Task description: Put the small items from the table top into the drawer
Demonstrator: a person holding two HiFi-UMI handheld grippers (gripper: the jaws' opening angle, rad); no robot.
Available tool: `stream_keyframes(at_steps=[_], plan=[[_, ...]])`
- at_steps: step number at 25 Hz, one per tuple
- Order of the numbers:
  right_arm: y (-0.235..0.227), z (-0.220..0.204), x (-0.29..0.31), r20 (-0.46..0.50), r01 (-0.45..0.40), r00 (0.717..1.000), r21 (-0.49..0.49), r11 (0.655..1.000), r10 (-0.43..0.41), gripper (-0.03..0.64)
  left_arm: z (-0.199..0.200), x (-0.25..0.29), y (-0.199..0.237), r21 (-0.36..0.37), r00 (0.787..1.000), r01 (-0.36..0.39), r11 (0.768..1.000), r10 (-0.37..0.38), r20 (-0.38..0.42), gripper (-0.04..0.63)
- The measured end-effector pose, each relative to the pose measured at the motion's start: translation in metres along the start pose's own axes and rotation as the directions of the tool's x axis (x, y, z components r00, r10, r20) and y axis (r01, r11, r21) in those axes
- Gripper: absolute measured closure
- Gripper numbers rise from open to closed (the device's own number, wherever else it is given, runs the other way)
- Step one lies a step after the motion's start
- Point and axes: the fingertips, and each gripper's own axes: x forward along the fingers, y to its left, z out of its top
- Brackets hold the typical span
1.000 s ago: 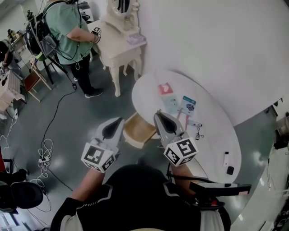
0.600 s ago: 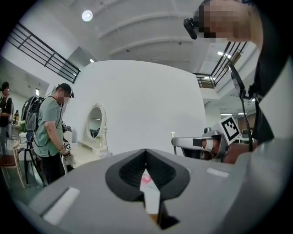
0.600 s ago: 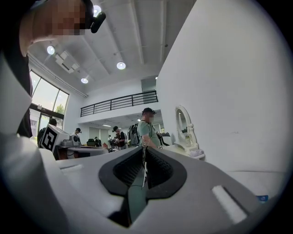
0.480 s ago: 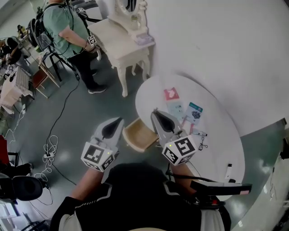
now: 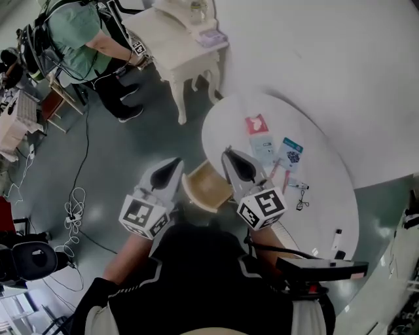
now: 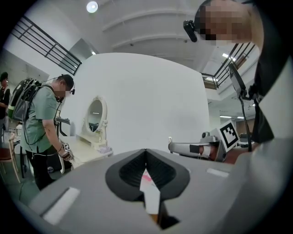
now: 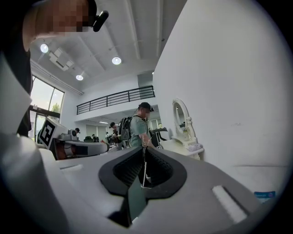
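White table [image 5: 327,196], left claw [image 5: 175,161] closed, right claw [image 5: 228,152] closed

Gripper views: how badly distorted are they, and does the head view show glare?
Left gripper view: heavy fisheye, black corners, ceiling lamp blown out. Right gripper view: same fisheye. Head view: even light, pale glare patches on the floor.

A round table [image 5: 327,203] is set against a curved wall [image 5: 327,65]. A drawer [image 5: 208,188] is seen open at the table's left edge, between the left gripper [image 5: 174,163] and the right gripper [image 5: 230,156]. On the table top, beyond the right gripper, three packets [image 5: 264,148] are laid close together. Nearer the person, two small items [image 5: 301,193] are found to the right of the right gripper. A dressing table [image 5: 177,46] is placed behind the round table, with a person [image 5: 78,33] to its left. Cables [image 5: 72,209] are spread on the floor at the far left.
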Motion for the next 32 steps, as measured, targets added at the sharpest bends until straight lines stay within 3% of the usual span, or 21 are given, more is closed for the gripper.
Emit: stream_keyframes(at_steps=[10,15,20,32], plan=[[0.0,-0.047,0.027,-0.101,0.015,0.995,-0.045,0.999,-0.019,0.586,-0.042,0.009,0.047,0.001,0.997,0.019,1.0,-0.019,-0.07,0.595],[0.009,-0.087,0.033,-0.176,-0.051,0.984,-0.068,0.996,0.038,0.586,-0.073,0.014,0.045,-0.027,0.991,0.048,0.998,-0.051,-0.124,0.595],[0.018,-0.141,0.036,-0.279,-0.137,0.954,-0.082,0.987,0.11,0.586,-0.113,0.02,0.04,-0.051,0.98,0.071,0.996,-0.079,-0.183,0.595],[0.019,-0.252,0.036,-0.472,-0.175,0.871,-0.041,0.984,0.135,0.586,-0.198,0.026,0.053,-0.113,0.942,0.069,0.991,-0.102,-0.319,0.595]])
